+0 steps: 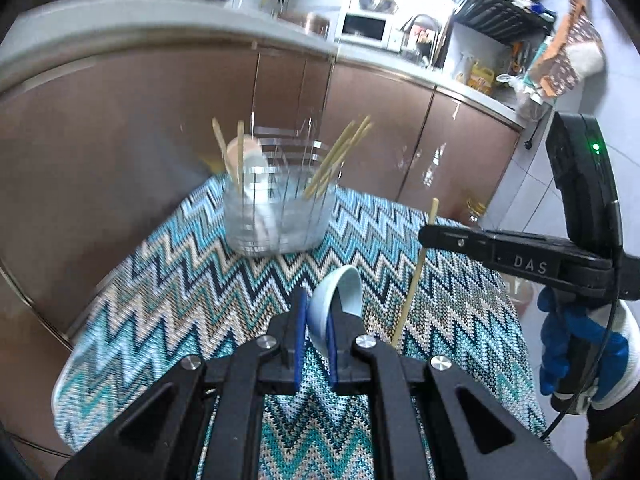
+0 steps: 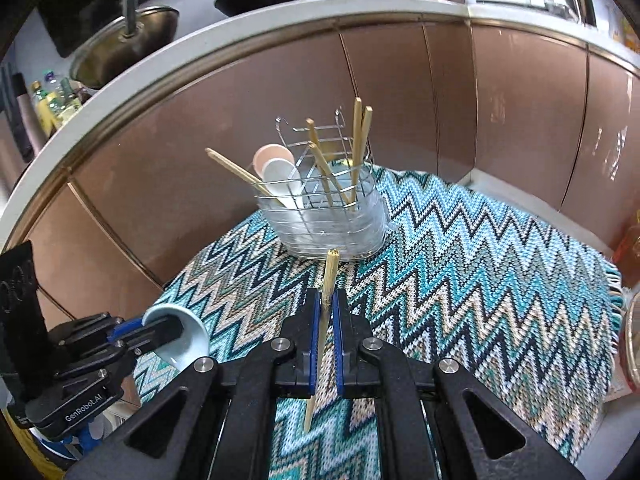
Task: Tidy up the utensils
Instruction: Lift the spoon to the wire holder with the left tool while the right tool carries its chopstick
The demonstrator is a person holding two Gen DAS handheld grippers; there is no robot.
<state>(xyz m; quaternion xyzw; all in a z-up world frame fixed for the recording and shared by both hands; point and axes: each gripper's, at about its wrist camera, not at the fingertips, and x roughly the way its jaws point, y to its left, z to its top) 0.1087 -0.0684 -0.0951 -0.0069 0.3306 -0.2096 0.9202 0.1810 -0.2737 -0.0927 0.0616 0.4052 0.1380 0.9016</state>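
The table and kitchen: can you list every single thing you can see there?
Wire caddy: one, silver, far end of the cloth.
Chopsticks in caddy: several, bamboo, leaning upright.
Spoons in caddy: two, pink and white, left compartment.
Zigzag cloth: one, teal, black and beige, covering the table.
Cabinets: brown, behind the table.
Microwave: one, white, on the counter.
Wok: one, dark, on the counter.
Blue spoon: one, in left gripper.
Chopstick: one, bamboo, in right gripper.
Gloved hand: blue and white.

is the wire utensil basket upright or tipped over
Upright. The wire basket stands on its base on the zigzag cloth, with chopsticks and spoons sticking up out of it.
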